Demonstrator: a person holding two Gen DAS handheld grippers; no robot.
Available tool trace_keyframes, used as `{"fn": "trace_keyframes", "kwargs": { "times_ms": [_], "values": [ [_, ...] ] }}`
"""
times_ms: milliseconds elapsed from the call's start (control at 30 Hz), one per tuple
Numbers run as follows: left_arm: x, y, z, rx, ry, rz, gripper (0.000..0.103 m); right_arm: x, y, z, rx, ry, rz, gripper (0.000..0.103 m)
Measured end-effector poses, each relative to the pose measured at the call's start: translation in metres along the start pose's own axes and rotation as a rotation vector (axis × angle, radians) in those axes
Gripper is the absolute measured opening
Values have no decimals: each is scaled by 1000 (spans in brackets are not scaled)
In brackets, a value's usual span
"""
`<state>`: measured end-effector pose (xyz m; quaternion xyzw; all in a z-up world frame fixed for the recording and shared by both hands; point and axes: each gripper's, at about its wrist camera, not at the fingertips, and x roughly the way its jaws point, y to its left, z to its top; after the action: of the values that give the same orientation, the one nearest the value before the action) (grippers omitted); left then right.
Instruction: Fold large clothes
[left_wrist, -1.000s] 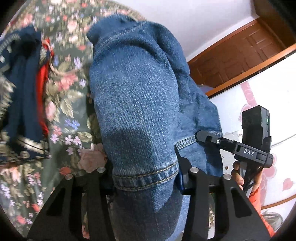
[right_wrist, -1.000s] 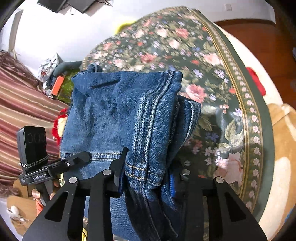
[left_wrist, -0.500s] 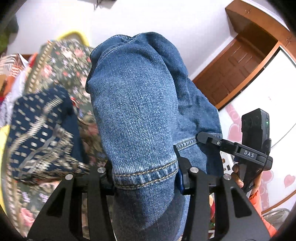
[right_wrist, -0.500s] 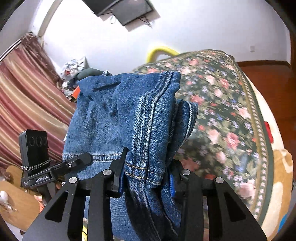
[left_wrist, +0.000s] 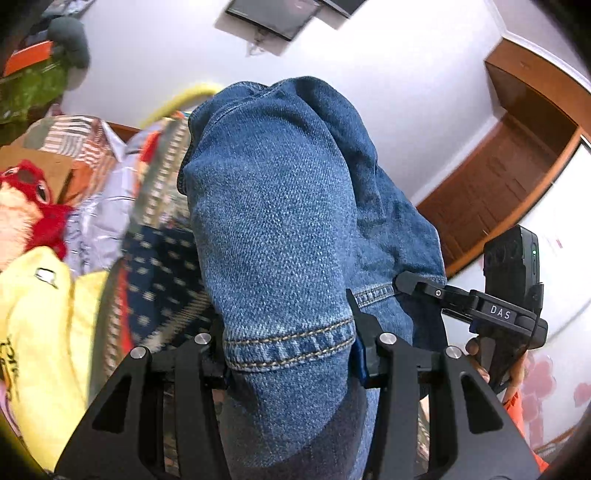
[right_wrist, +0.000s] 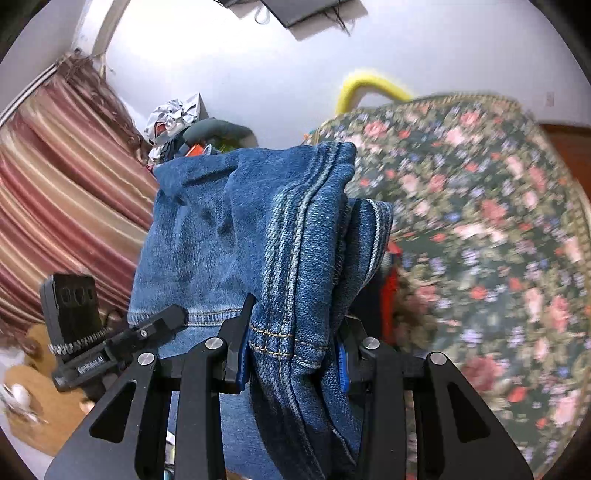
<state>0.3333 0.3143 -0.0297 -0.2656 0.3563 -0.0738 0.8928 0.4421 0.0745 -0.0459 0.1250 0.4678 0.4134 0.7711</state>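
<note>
Two tongs, L (left_wrist: 288, 354) & R (right_wrist: 291, 354), each clamped on folded blue jeans (left_wrist: 273, 221), above floral bedspread (right_wrist: 480, 240)

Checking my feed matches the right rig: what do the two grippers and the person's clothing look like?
Both grippers are matte black, with silver pivot bolts and blue pads. Each carries a black boxy camera block; the right one's arm reads DAS. An orange sleeve shows.

You get even, bright indoor light in both views. The jeans (left_wrist: 280, 221) stay sharp at centre, while the floral bedspread (right_wrist: 480, 240) at right smears with motion blur. Fisheye bending and dark vignetting ring the frame edges.
</note>
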Motion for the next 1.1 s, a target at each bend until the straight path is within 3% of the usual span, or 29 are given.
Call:
{"fn": "trace_keyframes", "kwargs": {
  "times_ms": [133,467,600,700,900,1100],
  "values": [
    [10,29,7,0,-9,45,46,39,-2,8,13,33,4,32],
    [100,110,-5,-120,114,79,50,119,-51,1,139,159,-29,32],
    [110,126,-9,-137,126,61,56,131,-55,-2,71,178,-86,47],
    [106,128,-11,-149,143,82,60,126,-48,-6,46,182,-106,50],
    [85,99,-22,28,126,231,60,109,-31,-22,-48,159,-232,53],
    [60,84,-39,68,125,269,67,82,-35,-40,-35,139,-248,56]
  ]
}}
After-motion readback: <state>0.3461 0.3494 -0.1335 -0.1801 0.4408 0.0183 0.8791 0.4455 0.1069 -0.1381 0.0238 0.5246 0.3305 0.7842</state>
